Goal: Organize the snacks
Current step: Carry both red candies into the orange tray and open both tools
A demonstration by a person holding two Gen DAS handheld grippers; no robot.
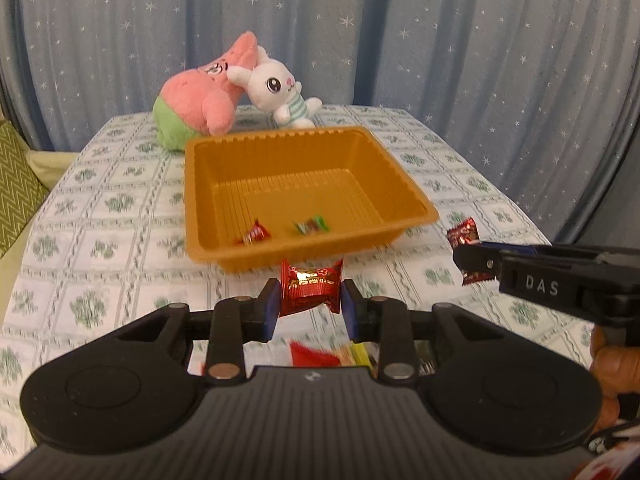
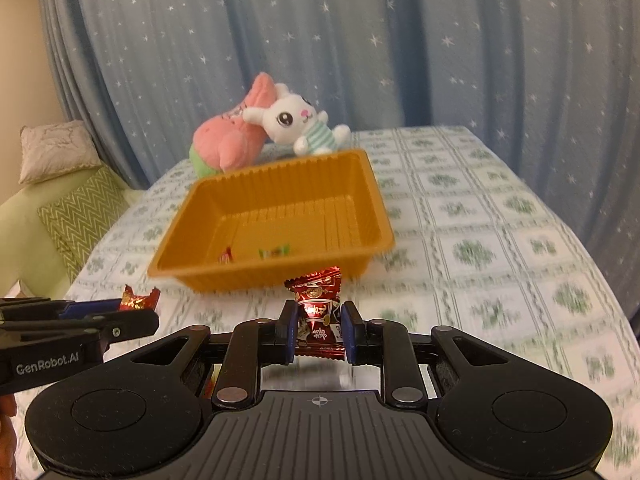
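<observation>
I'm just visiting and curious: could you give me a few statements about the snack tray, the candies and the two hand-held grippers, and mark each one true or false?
1. The left hand-held gripper is shut on a bright red foil-wrapped candy. True.
2. The right hand-held gripper is empty. False: it is shut on a dark red foil-wrapped candy.
3. The orange ribbed plastic tray already holds two small wrapped candies. True.
4. The white plush rabbit sits inside the tray. False: it stands behind the tray, leaning against the pink and green plush toy.
</observation>
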